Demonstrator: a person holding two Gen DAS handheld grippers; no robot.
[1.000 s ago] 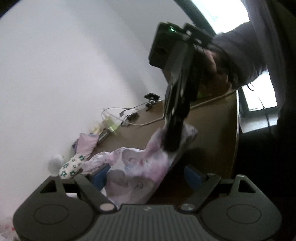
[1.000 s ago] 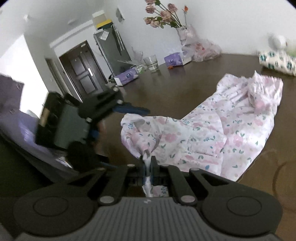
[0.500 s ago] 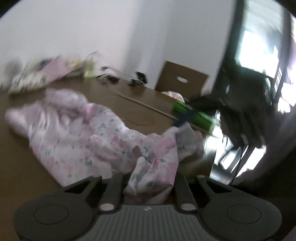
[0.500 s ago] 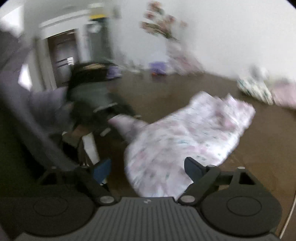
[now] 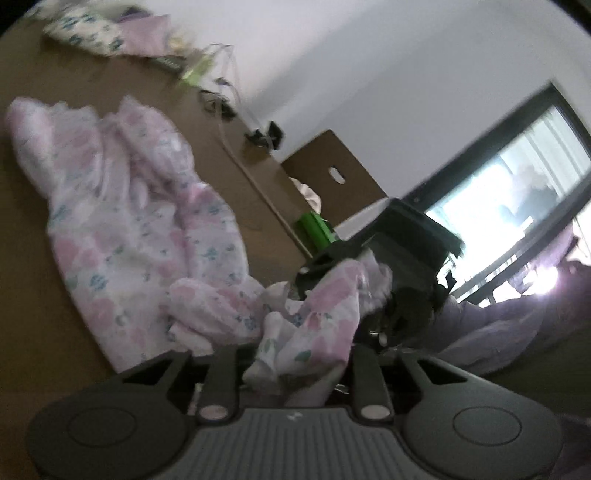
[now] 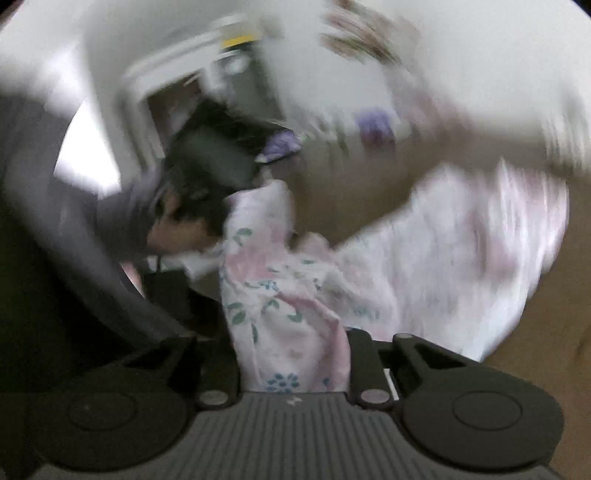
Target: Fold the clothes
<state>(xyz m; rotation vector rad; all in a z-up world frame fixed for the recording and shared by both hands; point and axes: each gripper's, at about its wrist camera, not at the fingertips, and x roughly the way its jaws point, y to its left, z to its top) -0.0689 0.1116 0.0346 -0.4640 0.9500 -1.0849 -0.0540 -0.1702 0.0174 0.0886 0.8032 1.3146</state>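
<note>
Both grippers' jaws straddle the floral garment [image 5: 140,229] on the table [image 5: 33,332].

A pink floral garment [image 5: 140,229] lies crumpled across a brown table [image 5: 33,325], stretching from the far left toward the near centre, where a bunched end rises between the two spread fingers [image 5: 219,373] of the left gripper [image 5: 295,369]. Whether the fingers press the cloth cannot be told. Just to the right, the black right gripper [image 5: 402,243] reaches into the same bunch of fabric, with a hand [image 5: 406,314] dimly visible below it. Folded cloths [image 5: 96,33] and tangled cables [image 5: 221,88] sit along the table's far edge. A chair back [image 5: 332,173] stands beyond the table, a bright window [image 5: 517,192] at right.
</note>
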